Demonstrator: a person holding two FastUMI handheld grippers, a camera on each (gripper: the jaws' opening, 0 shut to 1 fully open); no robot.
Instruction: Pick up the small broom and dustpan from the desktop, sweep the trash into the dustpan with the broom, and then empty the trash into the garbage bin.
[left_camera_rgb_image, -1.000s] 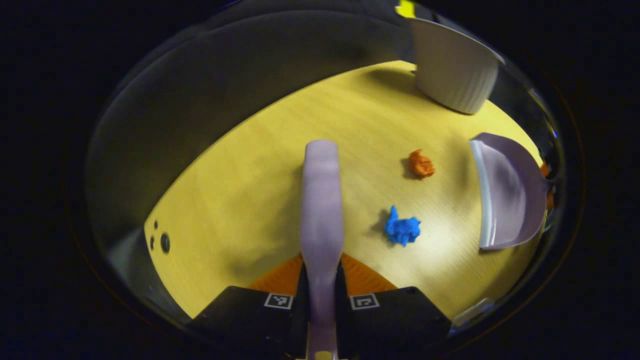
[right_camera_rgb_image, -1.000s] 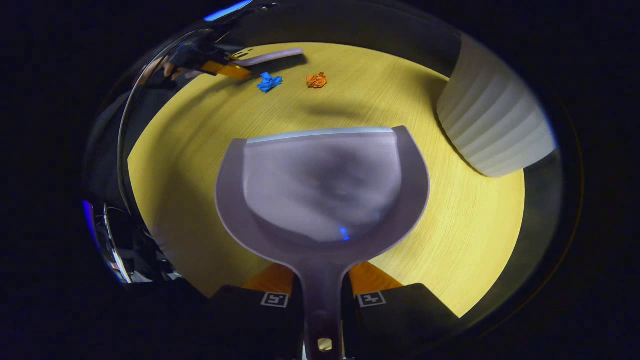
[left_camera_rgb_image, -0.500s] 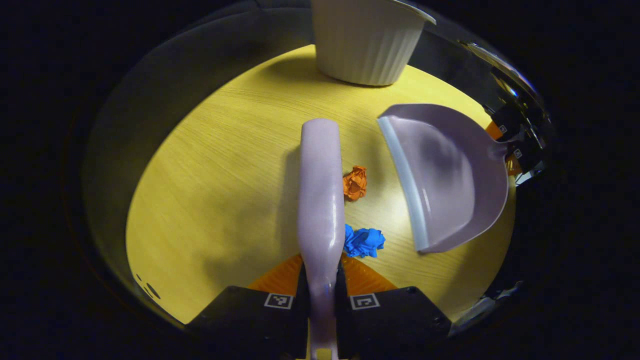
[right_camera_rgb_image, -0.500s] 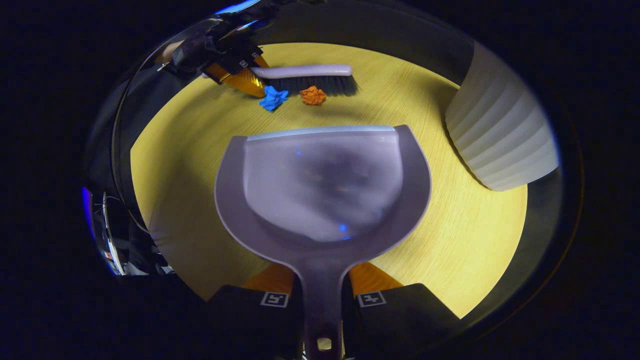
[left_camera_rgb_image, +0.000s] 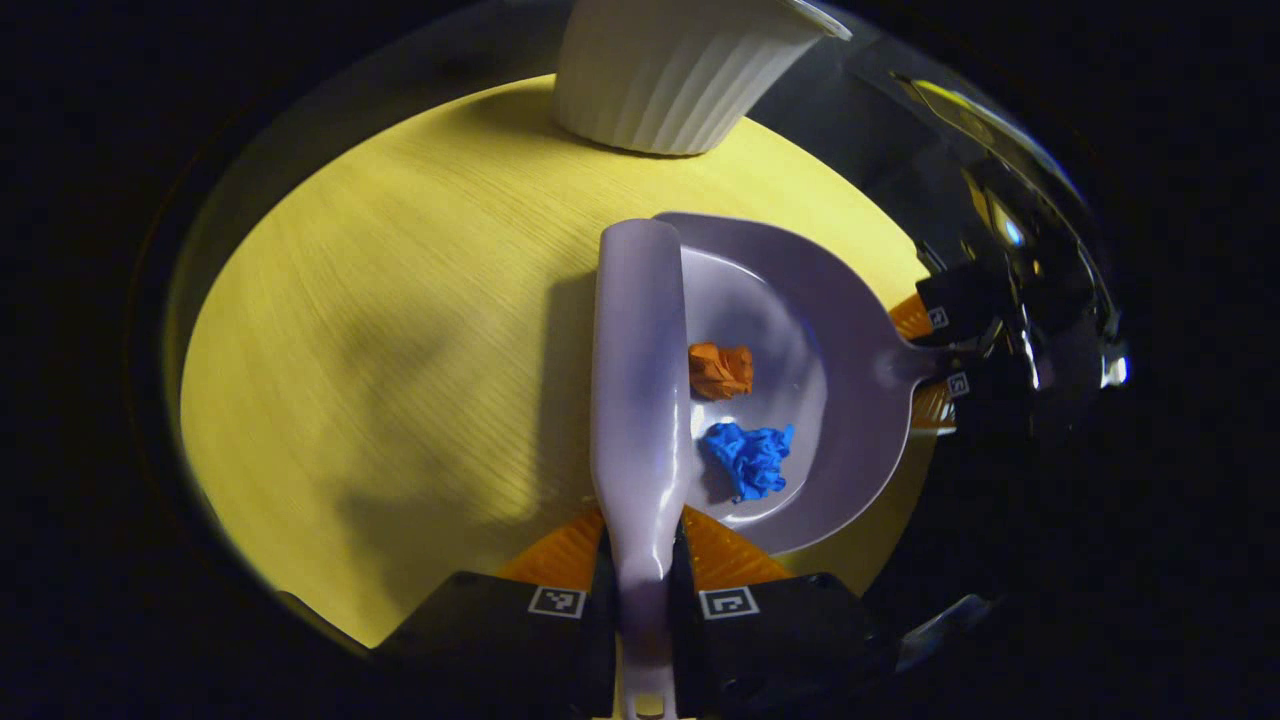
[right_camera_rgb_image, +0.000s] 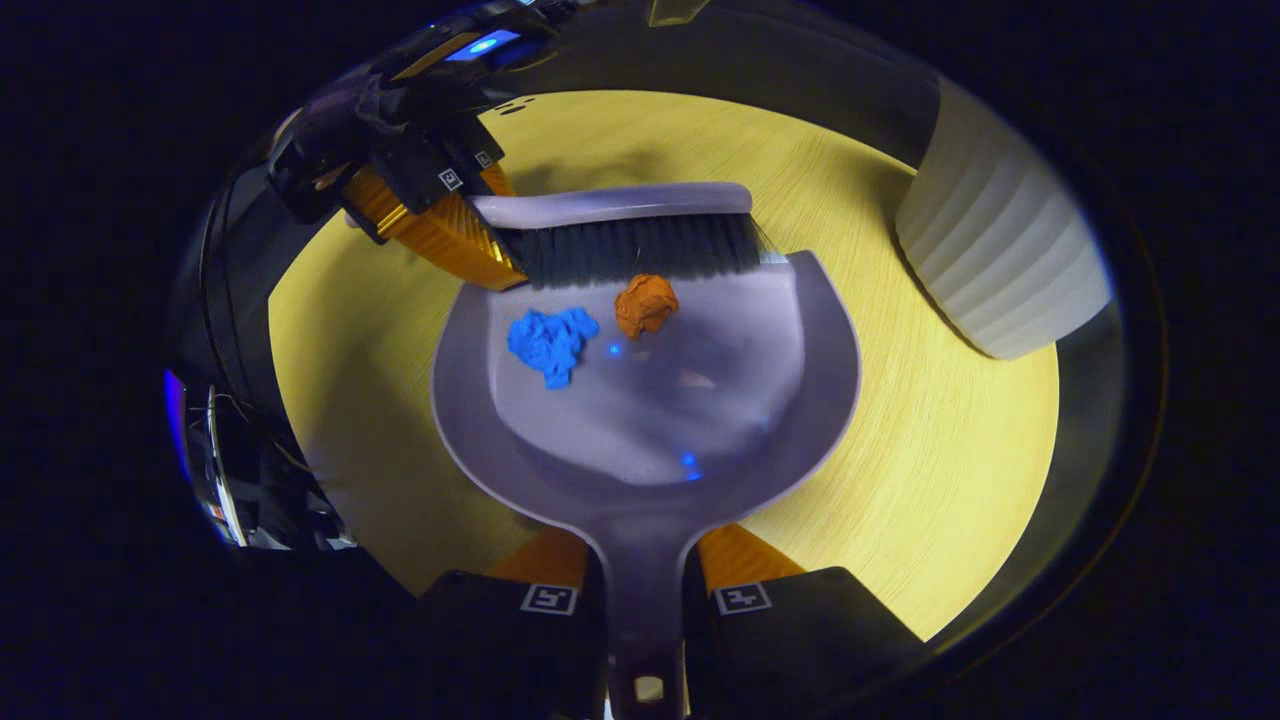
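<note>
1. On the yellow table (left_camera_rgb_image: 400, 330), the lilac dustpan (right_camera_rgb_image: 650, 420) lies flat with its open lip toward the broom (left_camera_rgb_image: 640, 400).
2. Inside the pan sit two crumpled scraps: an orange wad (right_camera_rgb_image: 645, 305) close to the lip and a blue wad (right_camera_rgb_image: 550, 342) beside it, apart from each other.
3. Seen from the left gripper view, the same orange wad (left_camera_rgb_image: 720, 370) and blue wad (left_camera_rgb_image: 752, 458) rest in the dustpan (left_camera_rgb_image: 850, 400), just right of the broom's back.
4. Dark bristles (right_camera_rgb_image: 640, 250) stand along the pan's lip; the orange wad is just in front of them.
5. Clamped on the broom's handle, the left gripper (left_camera_rgb_image: 640, 600) has both fingers pressing it; it also appears beyond the pan as the left gripper (right_camera_rgb_image: 440, 215).
6. Gripping the pan's handle, the right gripper (right_camera_rgb_image: 645, 600) has both fingers closed on it; from the other side it is the right gripper (left_camera_rgb_image: 935, 360).
7. Ribbed and white, the bin (left_camera_rgb_image: 670, 70) stands on the table beyond the pan, apart from it; in the right gripper view the bin (right_camera_rgb_image: 1000, 250) is at the right.
</note>
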